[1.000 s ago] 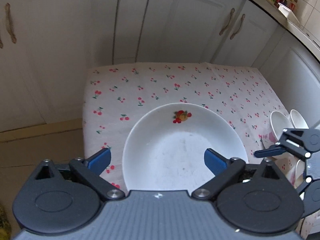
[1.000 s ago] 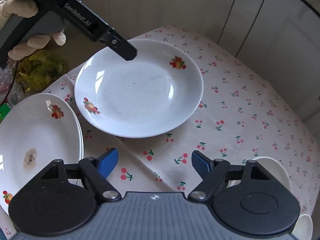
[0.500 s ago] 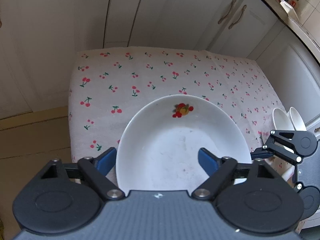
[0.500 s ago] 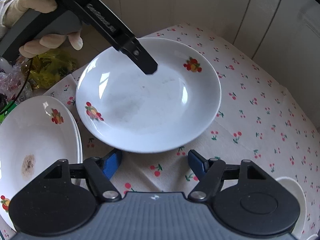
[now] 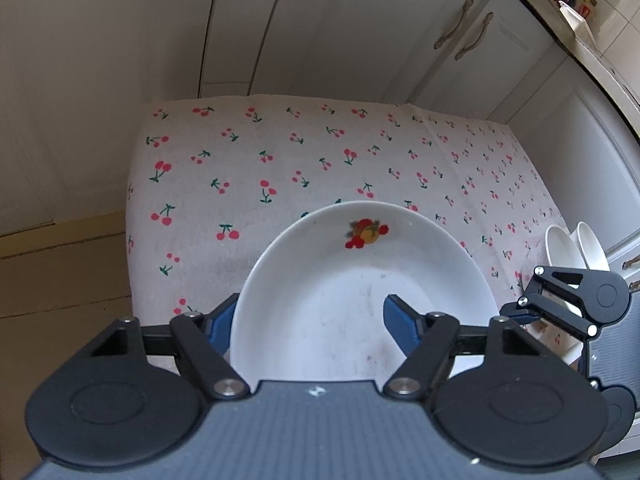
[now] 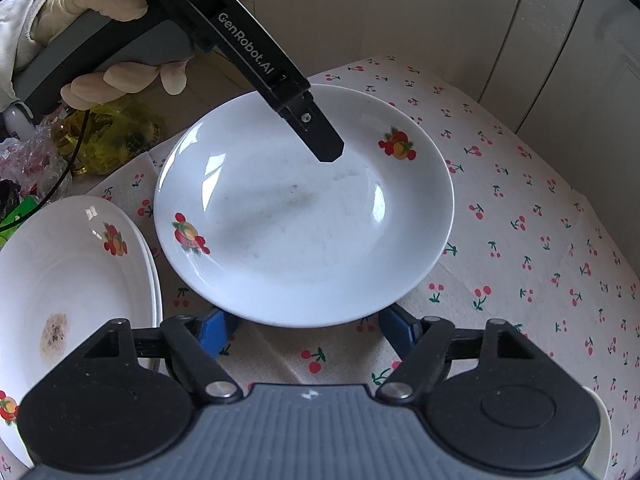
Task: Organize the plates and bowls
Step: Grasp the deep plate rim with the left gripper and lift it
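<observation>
**Rim grasp on the loose plate**

We close the left gripper [image 5: 308,324] over the plate's [image 5: 360,300] near rim, one finger outside, one inside. The right gripper [image 6: 308,330], empty, jaws opening, stands just short of the rim facing it.

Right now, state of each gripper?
Left gripper: closing across the rim of the fruit-print plate, grip not confirmed.
Right gripper: opening, nothing held; plate edge just above its fingers.

Pale grey panelled cabinet doors [image 5: 360,28] with bronze curved handles [image 5: 454,26] stand behind the cherry-print cloth-covered desk [image 5: 280,160]; tan floor [image 5: 60,272] alongside.
</observation>
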A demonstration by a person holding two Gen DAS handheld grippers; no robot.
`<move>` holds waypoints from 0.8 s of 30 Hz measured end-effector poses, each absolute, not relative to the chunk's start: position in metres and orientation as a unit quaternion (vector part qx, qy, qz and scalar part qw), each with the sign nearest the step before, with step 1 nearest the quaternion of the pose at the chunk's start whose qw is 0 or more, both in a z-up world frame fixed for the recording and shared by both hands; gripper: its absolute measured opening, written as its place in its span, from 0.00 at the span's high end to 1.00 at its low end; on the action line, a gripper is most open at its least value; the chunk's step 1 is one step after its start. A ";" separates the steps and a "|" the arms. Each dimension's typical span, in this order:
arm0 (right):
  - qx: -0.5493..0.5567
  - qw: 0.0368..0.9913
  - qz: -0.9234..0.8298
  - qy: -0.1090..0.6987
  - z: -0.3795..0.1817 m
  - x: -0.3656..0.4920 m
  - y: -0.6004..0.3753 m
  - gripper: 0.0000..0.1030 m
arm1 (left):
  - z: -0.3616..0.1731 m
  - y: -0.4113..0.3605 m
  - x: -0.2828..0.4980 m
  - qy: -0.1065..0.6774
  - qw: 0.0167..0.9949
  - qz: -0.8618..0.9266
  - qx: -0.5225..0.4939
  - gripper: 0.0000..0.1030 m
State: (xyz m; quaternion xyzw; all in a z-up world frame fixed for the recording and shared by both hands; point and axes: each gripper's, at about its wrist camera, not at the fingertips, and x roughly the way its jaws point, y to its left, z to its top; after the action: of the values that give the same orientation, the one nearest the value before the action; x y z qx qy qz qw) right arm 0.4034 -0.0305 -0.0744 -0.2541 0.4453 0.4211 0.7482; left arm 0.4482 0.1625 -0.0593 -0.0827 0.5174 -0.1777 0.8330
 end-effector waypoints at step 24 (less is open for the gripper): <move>-0.255 0.750 0.433 0.431 -0.076 0.403 -0.030 0.17 | -0.058 0.162 0.465 0.567 0.796 -0.198 -0.076 0.29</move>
State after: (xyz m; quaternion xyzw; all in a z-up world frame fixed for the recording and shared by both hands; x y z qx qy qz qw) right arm 0.4026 -0.0297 -0.0762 -0.2547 0.4307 0.4330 0.7498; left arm 0.4650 0.1621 -0.0583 -0.0756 0.5674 -0.1985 0.7956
